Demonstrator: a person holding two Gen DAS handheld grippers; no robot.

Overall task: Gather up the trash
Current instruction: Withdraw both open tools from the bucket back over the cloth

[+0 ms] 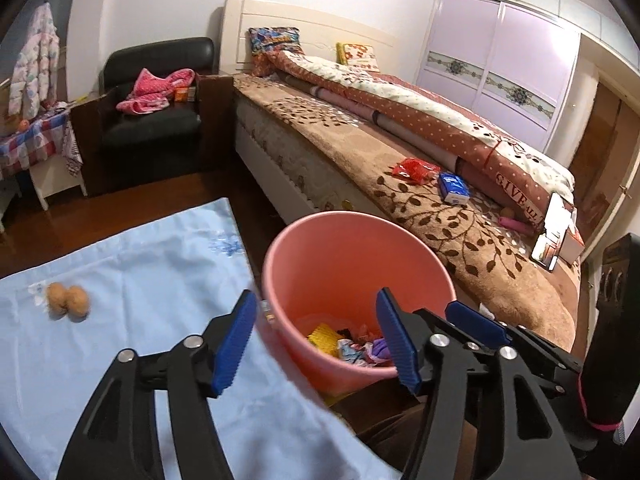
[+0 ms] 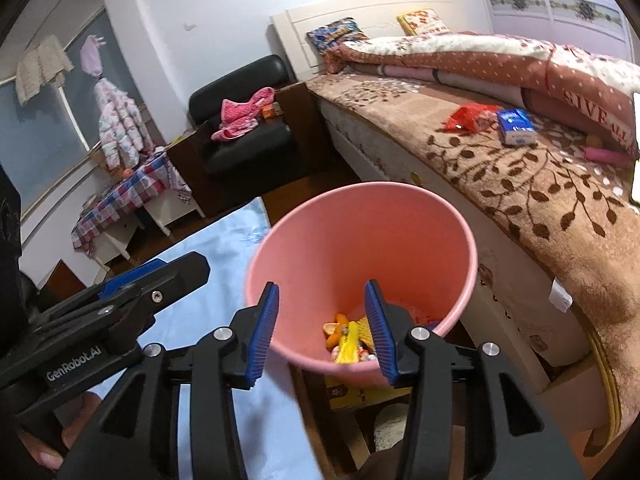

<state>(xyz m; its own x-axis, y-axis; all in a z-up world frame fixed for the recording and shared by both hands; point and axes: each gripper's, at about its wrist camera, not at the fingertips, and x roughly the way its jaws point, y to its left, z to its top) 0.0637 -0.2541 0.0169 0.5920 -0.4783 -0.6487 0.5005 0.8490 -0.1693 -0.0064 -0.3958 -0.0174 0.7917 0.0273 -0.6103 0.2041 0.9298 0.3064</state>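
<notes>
Both grippers hang over the round pink plastic bin (image 1: 352,264), tilted downward and pointing toward the bed.

The left gripper (image 1: 318,338) has its blue ribbed fingers (image 1: 234,344) spread wide with nothing between them. Its left finger lies over the pale blue cloth-covered counter (image 1: 132,264); its right finger sits over the bin's mouth, so the near-left rim of the bin falls between the two. Well left of the fingers, two tan walnuts (image 1: 67,300) rest touching each other on the cloth.

The right gripper (image 2: 322,330) is also wide open and empty. Its blue ribbed fingers (image 2: 264,334) straddle the bin's near rim, and the crumpled wrappers and orange peel at the bin's bottom (image 2: 348,340) show between them. In the left wrist view, the same mixed trash (image 1: 348,344) lies just left of the left gripper's right finger. The right gripper's body appears immediately right of the left gripper in that view, the two close side by side.

Beyond and right of the fingers, on the brown leaf-patterned bed blanket (image 2: 520,184), lie a crumpled red snack wrapper (image 2: 468,117) and, just beside it, a blue and white tissue pack (image 2: 516,126). Further right, against the rolled quilt, lies a pink cylindrical object (image 2: 604,155).

Behind the bin stands a black leather armchair (image 1: 156,92) with a pink dotted garment (image 1: 154,90) on its seat.
</notes>
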